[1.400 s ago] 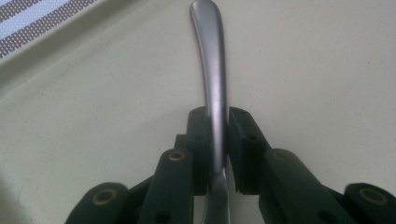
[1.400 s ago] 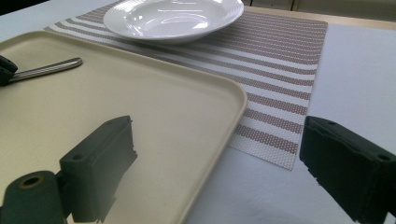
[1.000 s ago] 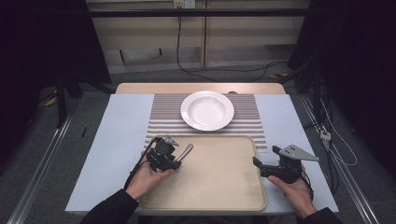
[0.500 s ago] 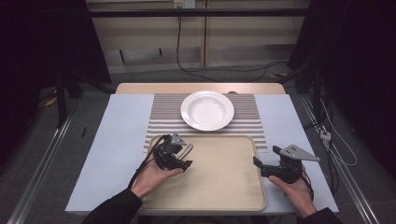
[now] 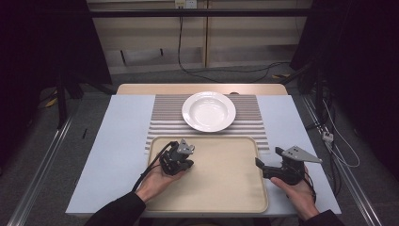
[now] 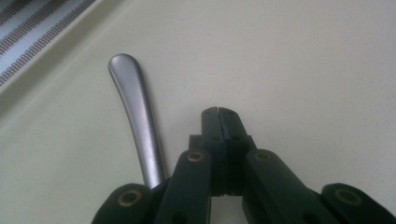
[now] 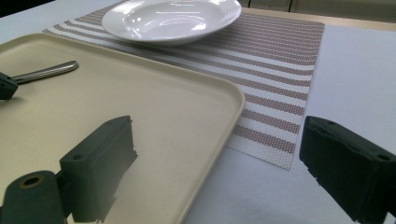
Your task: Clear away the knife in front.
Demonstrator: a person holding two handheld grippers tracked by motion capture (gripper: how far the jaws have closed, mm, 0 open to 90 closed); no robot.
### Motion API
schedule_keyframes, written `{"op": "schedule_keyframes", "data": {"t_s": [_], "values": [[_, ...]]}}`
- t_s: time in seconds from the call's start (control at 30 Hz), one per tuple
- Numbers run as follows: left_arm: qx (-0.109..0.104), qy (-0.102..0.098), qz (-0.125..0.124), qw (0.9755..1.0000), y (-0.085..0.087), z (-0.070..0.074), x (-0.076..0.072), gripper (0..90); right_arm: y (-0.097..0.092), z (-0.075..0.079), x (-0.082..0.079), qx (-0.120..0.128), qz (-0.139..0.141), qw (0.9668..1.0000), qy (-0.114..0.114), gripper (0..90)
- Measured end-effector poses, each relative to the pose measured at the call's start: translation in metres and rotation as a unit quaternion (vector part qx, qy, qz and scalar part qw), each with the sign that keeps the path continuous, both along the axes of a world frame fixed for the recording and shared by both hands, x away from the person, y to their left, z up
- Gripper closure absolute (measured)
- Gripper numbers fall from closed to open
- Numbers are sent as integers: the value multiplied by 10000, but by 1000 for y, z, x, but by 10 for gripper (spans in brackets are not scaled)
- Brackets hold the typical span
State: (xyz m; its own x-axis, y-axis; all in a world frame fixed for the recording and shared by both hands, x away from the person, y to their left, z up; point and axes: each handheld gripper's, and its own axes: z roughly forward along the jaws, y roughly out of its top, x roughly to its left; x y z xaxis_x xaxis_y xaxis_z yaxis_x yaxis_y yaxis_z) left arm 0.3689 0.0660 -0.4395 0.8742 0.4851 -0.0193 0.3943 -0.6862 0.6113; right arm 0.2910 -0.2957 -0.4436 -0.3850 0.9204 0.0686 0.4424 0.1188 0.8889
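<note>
A metal utensil's handle (image 6: 135,121) lies flat on the beige tray (image 5: 226,188), just left of my left gripper's jaws in the left gripper view. My left gripper (image 5: 189,163) sits low over the tray's left part. Its jaws (image 6: 218,112) have just been closing and now meet with nothing between them. My right gripper (image 5: 268,157) is open at the tray's right rim, one jaw over the tray and the other over the table (image 7: 219,163). The handle (image 7: 46,71) shows again far left in the right gripper view, with a bit of the left gripper (image 7: 7,86).
A white plate (image 5: 208,111) stands empty on a striped placemat (image 5: 164,117) behind the tray. The pale blue table top (image 5: 117,155) stretches to both sides. Cables trail from both grippers toward the person's hands.
The left gripper held the utensil with its handle sticking out. The utensil now lies on the tray and the jaws have shut empty. The right gripper has not moved.
</note>
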Motion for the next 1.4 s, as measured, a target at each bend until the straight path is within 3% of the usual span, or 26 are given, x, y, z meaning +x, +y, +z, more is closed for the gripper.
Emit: {"op": "schedule_keyframes", "data": {"t_s": [0.23,0.43,0.47,0.53,0.6,0.9,1.4], "values": [[60,-11,29,10000,6,0,6,900,0,0,-1,-3,-7,10000,-13,102],[-116,221,29,9997,13,-2,13,900,0,0,-1,-4,-21,10000,-10,102],[-198,258,125,9994,14,-2,14,900,0,0,-1,-2,-21,10000,-6,102],[-113,131,49,9998,15,-2,14,900,0,0,-1,-4,-7,10000,-13,102],[-88,97,185,9997,15,-2,13,900,0,0,-1,-4,2,10000,-30,101],[130,111,355,9992,18,1,14,900,0,0,-1,-3,0,10000,-25,102],[279,20,574,9980,23,3,17,900,0,0,-1,-8,-5,10000,-21,102]]}}
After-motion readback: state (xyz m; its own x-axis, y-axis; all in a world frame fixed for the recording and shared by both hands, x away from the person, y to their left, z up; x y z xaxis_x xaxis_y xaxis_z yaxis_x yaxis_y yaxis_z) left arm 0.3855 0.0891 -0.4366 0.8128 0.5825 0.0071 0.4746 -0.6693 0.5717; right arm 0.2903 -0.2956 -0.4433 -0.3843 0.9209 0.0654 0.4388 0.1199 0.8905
